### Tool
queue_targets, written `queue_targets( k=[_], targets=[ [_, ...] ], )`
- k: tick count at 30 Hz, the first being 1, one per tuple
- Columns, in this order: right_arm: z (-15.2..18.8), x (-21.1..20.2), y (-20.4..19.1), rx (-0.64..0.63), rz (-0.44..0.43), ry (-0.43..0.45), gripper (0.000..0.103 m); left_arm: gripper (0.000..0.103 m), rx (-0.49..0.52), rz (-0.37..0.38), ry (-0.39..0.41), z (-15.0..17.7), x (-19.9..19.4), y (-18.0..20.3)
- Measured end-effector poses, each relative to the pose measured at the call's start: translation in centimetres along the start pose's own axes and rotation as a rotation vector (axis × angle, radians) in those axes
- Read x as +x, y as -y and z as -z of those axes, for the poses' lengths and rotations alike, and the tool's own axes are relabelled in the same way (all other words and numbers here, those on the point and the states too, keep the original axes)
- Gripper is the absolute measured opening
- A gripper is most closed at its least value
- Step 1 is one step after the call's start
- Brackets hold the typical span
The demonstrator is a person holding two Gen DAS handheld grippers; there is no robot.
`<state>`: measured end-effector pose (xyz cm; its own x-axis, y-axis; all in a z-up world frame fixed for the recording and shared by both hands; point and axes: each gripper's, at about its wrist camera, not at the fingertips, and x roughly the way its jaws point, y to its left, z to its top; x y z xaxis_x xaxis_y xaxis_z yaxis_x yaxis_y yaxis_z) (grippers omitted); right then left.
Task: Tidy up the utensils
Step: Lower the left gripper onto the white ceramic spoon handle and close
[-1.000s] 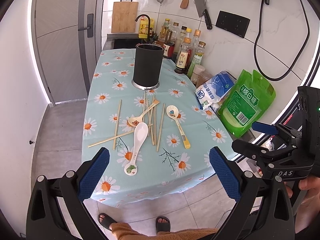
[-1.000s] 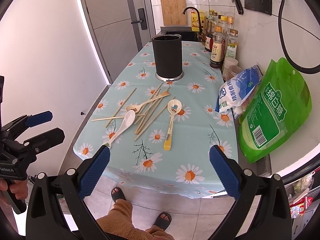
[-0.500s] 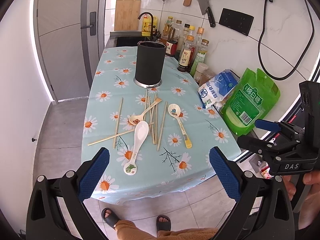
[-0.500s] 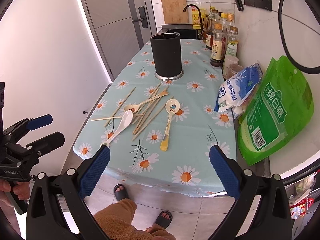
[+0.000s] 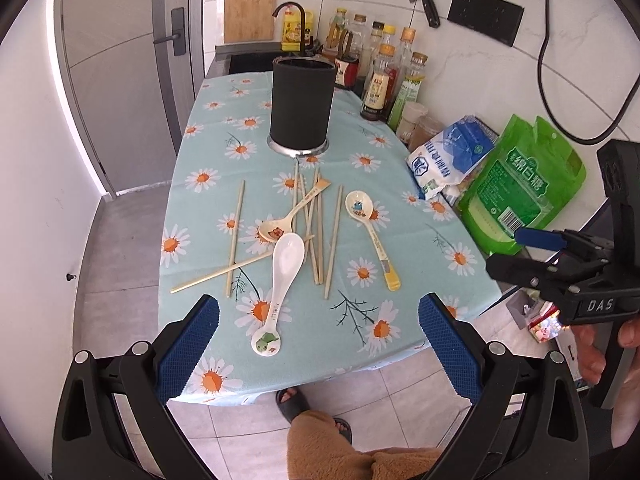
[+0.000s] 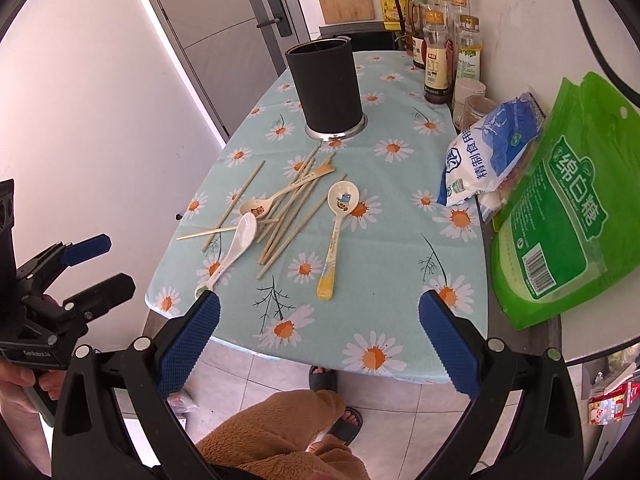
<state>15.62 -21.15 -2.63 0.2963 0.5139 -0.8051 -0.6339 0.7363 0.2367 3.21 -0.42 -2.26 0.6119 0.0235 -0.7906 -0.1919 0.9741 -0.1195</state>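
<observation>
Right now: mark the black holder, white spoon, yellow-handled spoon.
black holder [image 5: 302, 104], left wrist view, on its side wall
white spoon [image 5: 289, 251], left wrist view, in its bowl
yellow-handled spoon [image 6: 326, 280], right wrist view, on its yellow handle end

My left gripper [image 5: 318, 344] and right gripper [image 6: 319, 344] are black – blue textured pads [image 6: 188, 344], silver screws, brown fuzzy trousers.

Left gripper [image 5: 318, 344], right gripper [image 6: 319, 342]: jaws wide, held level.
</observation>
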Motion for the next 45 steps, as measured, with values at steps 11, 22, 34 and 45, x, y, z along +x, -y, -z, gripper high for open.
queue_targets(
  k=[11, 22, 34, 45],
  targets=[
    [-4.1, 4.7, 1.5, 0.056, -0.072, -0.067, 0.092, 0.096, 0.042, 0.067, -0.135, -2.0, 6.7, -3.1],
    [-7.9, 8.9, 2.5, 0.132, -0.07, -0.106, 0.083, 0.077, 0.107, 0.202, -0.237, -4.0, 12.3, -6.0],
    [-8.9, 11.1, 3.3, 0.176, 0.013, -0.122, 0.073, 0.043, 0.205, 0.309, -0.284, -5.1, 16.1, -7.3],
    [-9.0, 12.2, 3.9, 0.207, 0.03, -0.126, 0.068, 0.029, 0.309, 0.335, -0.301, -5.2, 17.3, -6.7]
  ],
)
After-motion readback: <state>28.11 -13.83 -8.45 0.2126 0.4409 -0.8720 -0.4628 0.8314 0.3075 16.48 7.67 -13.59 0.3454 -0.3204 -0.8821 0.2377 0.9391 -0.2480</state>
